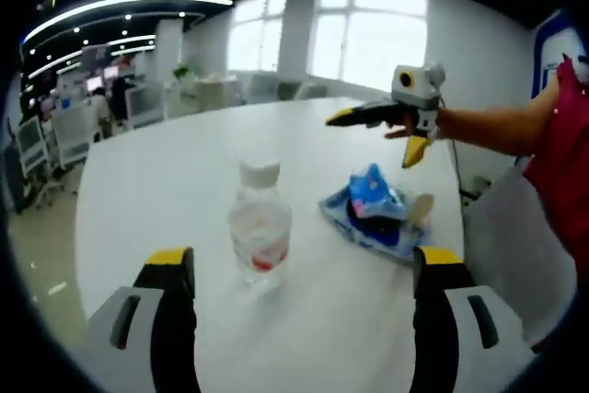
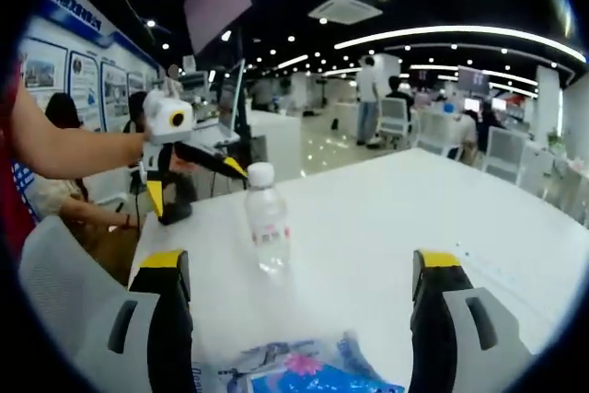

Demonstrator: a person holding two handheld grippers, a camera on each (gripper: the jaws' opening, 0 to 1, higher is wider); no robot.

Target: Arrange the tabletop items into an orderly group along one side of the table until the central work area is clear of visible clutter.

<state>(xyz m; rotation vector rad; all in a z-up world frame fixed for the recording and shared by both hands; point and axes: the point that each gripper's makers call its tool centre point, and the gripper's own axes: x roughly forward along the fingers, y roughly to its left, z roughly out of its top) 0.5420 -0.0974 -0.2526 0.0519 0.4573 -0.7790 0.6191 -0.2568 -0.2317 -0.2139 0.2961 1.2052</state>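
Observation:
A clear water bottle (image 1: 260, 227) with a white cap and a red label stands upright on the white table (image 1: 166, 163), just ahead of my left gripper (image 1: 306, 260), whose jaws are open and hold nothing. To its right lies a blue crinkled packet (image 1: 377, 209). Beyond the packet a hand holds my right gripper (image 1: 377, 133) above the table with its jaws spread. In the right gripper view the bottle (image 2: 267, 218) stands ahead, the packet (image 2: 304, 370) lies between the open jaws of my right gripper (image 2: 302, 262), and the left gripper (image 2: 196, 181) hovers open at the table's (image 2: 414, 200) far left corner.
A white chair (image 1: 506, 236) stands at the table's right edge, and it appears again as the chair (image 2: 55, 273) at the left. A person's bare arm (image 1: 497, 126) and red top reach in. Office desks, screens and people fill the room behind.

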